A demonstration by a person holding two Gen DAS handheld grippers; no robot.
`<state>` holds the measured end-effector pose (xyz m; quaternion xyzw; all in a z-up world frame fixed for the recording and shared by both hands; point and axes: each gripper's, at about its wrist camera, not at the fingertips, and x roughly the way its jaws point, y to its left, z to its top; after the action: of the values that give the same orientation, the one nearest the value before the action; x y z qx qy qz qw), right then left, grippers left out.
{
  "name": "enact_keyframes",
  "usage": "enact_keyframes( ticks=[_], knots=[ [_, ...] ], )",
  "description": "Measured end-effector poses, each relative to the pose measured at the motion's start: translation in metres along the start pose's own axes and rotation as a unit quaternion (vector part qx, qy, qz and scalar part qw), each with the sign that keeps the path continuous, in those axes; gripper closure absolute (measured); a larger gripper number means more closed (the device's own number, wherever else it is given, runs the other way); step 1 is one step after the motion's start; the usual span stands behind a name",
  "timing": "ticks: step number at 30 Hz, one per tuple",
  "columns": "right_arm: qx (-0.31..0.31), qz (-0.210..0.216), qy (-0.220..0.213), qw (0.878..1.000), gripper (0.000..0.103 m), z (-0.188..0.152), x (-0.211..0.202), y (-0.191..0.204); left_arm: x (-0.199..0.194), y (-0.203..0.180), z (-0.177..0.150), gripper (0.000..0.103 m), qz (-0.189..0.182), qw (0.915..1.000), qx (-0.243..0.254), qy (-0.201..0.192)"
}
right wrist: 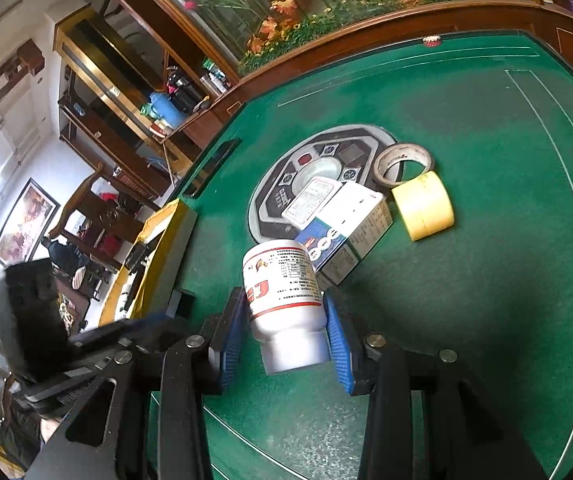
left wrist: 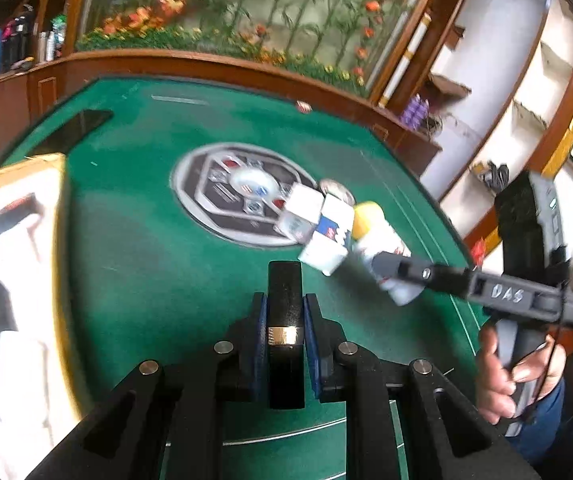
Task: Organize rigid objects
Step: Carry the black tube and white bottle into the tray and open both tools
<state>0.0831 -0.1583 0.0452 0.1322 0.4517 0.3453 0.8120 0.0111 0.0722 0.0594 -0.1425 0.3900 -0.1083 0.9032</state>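
Note:
My left gripper (left wrist: 284,308) is shut on a slim black case with a gold band (left wrist: 284,280), held upright above the green felt table (left wrist: 134,220). My right gripper (right wrist: 286,316) is shut on a white bottle with red print (right wrist: 282,284), which lies tilted with its cap toward the camera. Just beyond the bottle a white-and-blue box (right wrist: 350,224) and a smaller white box (right wrist: 312,200) lean together. A yellow tape roll (right wrist: 422,210) and a brown tape roll (right wrist: 402,162) lie to their right. In the left wrist view the right gripper (left wrist: 390,276) shows at the right, held by a hand (left wrist: 502,376).
A round grey-and-black panel (right wrist: 286,200) sits in the table's middle. An open cardboard box with yellow-taped edges (left wrist: 26,240) stands at the table's left side. A wooden rail (left wrist: 206,64) borders the far edge, with a flower display behind glass and shelves beyond.

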Motion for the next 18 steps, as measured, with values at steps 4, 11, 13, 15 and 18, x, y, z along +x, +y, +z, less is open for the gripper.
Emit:
enact_keyframes(
  ticks=[4,11,13,15,18],
  knots=[
    [-0.016,-0.002,0.004,1.000,0.065,-0.004,0.005,0.006,-0.028,0.018,0.001,0.086,0.008,0.9993,-0.017,-0.031],
    [-0.049,0.008,0.019,0.999,0.065,-0.012,0.024,0.027,-0.075,0.059,-0.006,0.085,0.040,0.9949,-0.050,-0.078],
    [-0.059,0.017,0.020,0.998,0.065,-0.014,0.028,0.037,-0.088,0.078,-0.011,0.085,0.053,0.9924,-0.067,-0.089],
    [-0.066,0.032,0.021,0.997,0.065,-0.016,0.033,0.050,-0.100,0.093,-0.016,0.085,0.063,0.9898,-0.081,-0.099],
    [-0.090,0.045,0.022,0.995,0.065,-0.020,0.039,0.075,-0.112,0.116,-0.023,0.085,0.079,0.9854,-0.104,-0.109]
  ],
)
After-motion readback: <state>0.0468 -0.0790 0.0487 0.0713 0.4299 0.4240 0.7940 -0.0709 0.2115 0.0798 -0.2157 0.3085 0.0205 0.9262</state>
